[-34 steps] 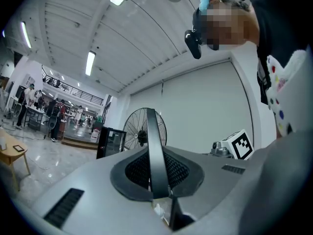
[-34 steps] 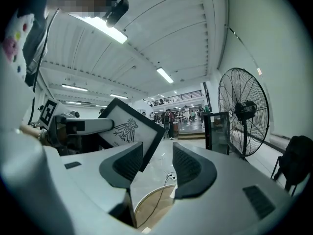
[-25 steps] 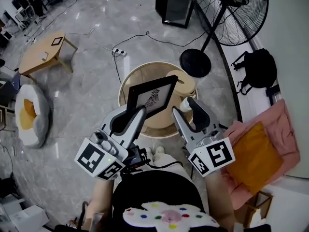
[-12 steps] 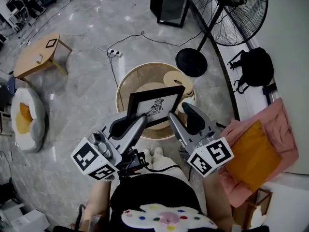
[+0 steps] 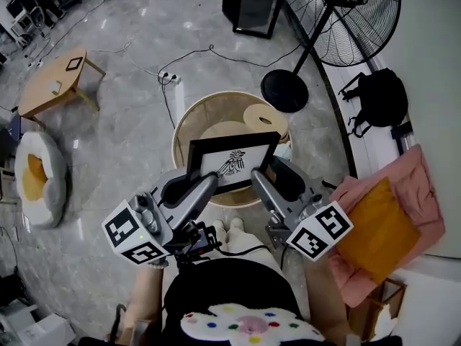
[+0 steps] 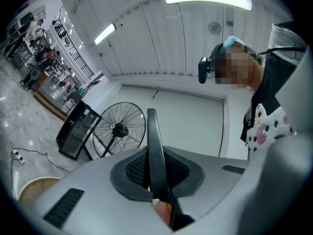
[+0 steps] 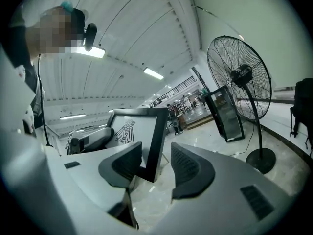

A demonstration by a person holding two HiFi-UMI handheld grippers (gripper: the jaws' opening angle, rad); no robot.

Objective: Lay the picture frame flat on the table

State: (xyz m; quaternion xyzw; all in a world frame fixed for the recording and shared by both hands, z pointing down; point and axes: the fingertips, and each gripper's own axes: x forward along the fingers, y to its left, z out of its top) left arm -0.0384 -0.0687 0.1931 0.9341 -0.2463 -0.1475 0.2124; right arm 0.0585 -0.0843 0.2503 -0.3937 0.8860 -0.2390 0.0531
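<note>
At the far left a small wooden table (image 5: 52, 83) stands on the grey marble floor, and nearer, a round grey cushion (image 5: 36, 175) with a pale and orange centre lies by it.

The left gripper (image 5: 193, 186) reaches in from the near left. Its jaws are nearly together, and its own view shows both pads pressed on the thin black edge of the picture frame (image 5: 232, 161), so it grips the frame's left side.

The frame is not lying flat. It stands up on edge over the near part of the round table (image 5: 186, 125), its glass facing the person and showing a dark bird drawing on white. Whether its lower edge touches the tabletop cannot be told. Beyond it, two pale round discs (image 5: 263, 117) lie on the table.

The right gripper (image 5: 272, 175) comes in from the near right with its jaws well apart. In its own view the frame's lower right corner stands in the gap, close against the left pad, with clear space to the right pad, so it has hold of nothing.

Farther off, a black cabinet (image 5: 252, 2) stands at the top centre and a large floor fan (image 5: 338, 13) to its right. A black backpack (image 5: 382, 99) sits against the right wall, and nearer on the right an orange cushion (image 5: 378, 229) lies on a pink blanket (image 5: 421, 186).
</note>
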